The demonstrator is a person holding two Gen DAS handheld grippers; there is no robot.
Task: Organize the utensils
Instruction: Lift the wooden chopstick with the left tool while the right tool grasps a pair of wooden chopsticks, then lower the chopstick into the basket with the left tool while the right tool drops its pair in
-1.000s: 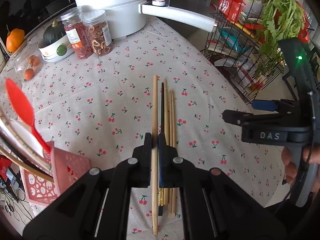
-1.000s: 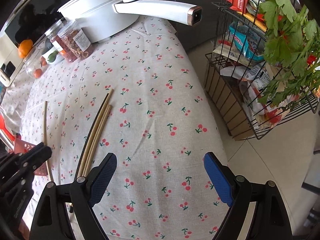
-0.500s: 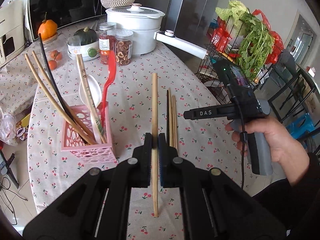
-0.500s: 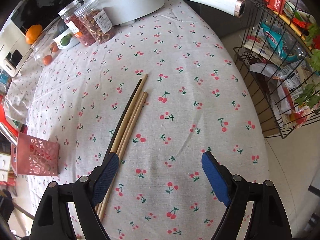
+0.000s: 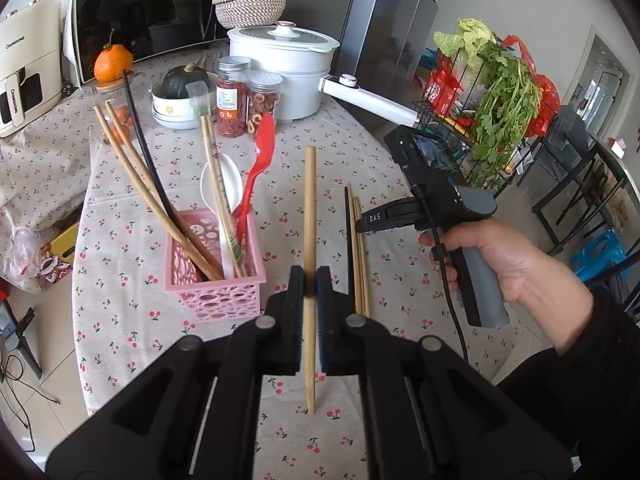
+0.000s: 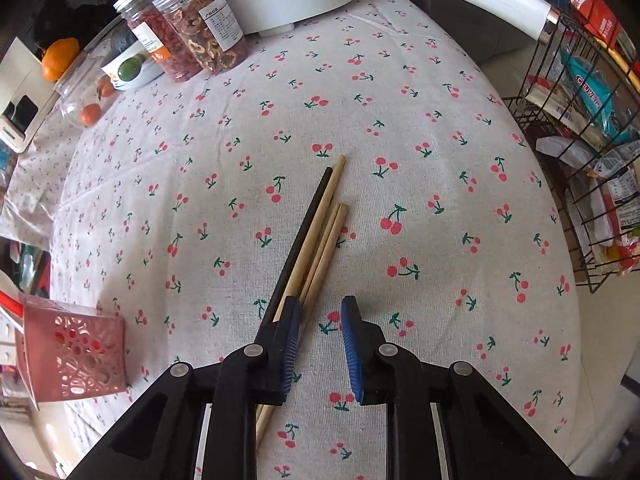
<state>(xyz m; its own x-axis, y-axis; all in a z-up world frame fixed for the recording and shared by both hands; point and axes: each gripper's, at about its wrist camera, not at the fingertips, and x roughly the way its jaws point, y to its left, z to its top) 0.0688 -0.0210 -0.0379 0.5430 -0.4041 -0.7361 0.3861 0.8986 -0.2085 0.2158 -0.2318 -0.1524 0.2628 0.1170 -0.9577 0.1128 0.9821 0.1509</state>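
Wood: I have one wooden chopstick [image 5: 309,216] pinched in my left hand-held gripper [image 5: 310,312], lifted over the desk [image 5: 120,312], just right of the pink basket [image 5: 216,280]
Writing: "DAS" on my right hand-held gripper's side; "CHANGHONG" on the cream appliance [image 5: 24,64]; jar labels too small to read
Right hand-held gripper [image 6: 320,344]: pointing steeply down; jaws closing; the loose chopsticks [image 6: 316,240] lie at the left pad, not yet squeezed
Right hand [image 5: 500,256]: wrapped around the grey grip; dark sleeve

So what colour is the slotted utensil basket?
Pink basket, clearest in the left wrist view.
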